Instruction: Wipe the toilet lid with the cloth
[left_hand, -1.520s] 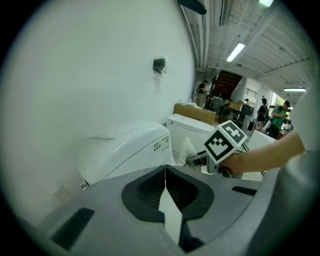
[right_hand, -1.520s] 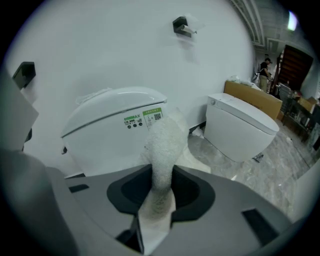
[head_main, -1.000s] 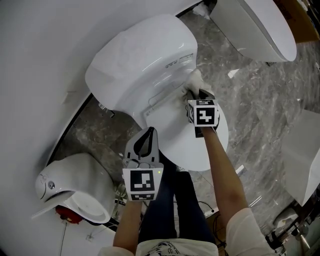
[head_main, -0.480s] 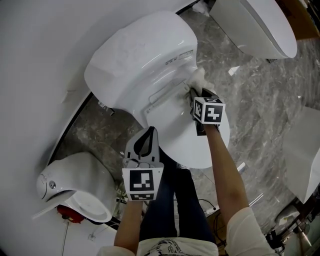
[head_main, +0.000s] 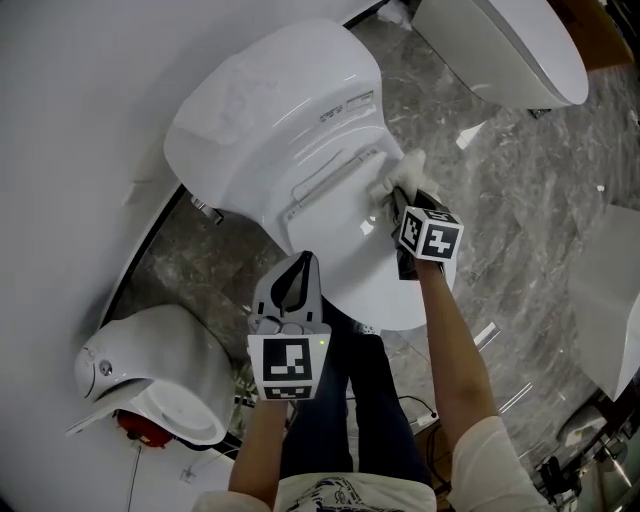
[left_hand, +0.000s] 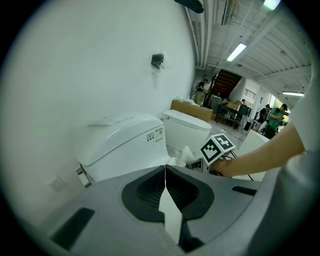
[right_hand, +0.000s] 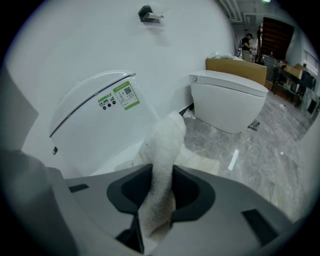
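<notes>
Noting right gripper (head_main: 404, 204) clamped on the white cloth (head_main: 393, 176), which sits at the rear right corner of the toilet lid (head_main: 345, 255), by the hinge. The lid's long axis runs from tank toward me. I judge most of it lies left of the cloth and nearer me. My left gripper (head_main: 296, 283) is closed on nothing, beside the lid's front-left edge. Green sticker (right_hand: 119, 96) on the tank has a QR code; print unreadable.

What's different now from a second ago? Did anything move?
The right gripper, shut on the cloth, slid rightward across the back of the toilet lid, toward its right edge. It kept hold of the cloth throughout. The left gripper stayed shut, empty, by the lid's front.
</notes>
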